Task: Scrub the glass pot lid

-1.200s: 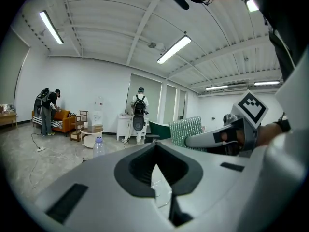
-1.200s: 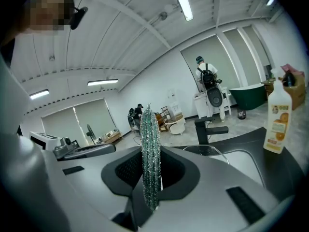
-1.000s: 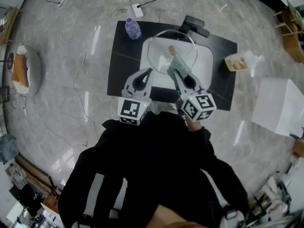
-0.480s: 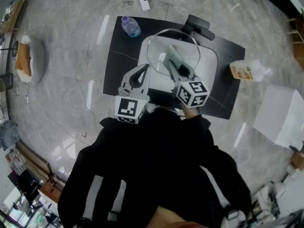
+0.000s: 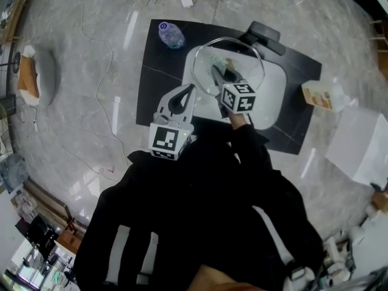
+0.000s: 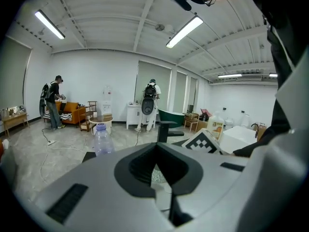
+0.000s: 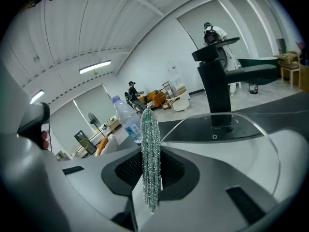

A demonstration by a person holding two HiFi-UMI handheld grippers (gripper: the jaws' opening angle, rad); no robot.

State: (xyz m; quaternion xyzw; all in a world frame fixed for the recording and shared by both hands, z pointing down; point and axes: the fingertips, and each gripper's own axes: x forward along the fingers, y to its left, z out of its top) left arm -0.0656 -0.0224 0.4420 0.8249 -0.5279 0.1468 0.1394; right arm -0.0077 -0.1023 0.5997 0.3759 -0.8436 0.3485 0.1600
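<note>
Glass pot lid [image 5: 248,62] rests on the white sink [image 5: 274,96], ahead and to the right of your left gripper [image 5: 190,88] and directly in front of your right gripper [image 5: 216,71].

Your left gripper [image 6: 155,151] hangs over the near edge of the black counter [image 5: 156,77], short of the sink. Its 2 jaws are pressed together with nothing between them. A water bottle [image 5: 170,35] stands on the counter ahead of it, slightly to its left.

Your right gripper [image 7: 153,148] reaches out over the lid [image 7: 231,129], its jaws clamped on a green scrubber [image 7: 149,153] that stands on edge between them and sticks out past the tips. Whether the scrubber [image 5: 222,63] touches the glass, you cannot tell from these views. The black faucet [image 5: 265,35] rises beyond the lid's far rim, ahead and to the right of this gripper.
</note>
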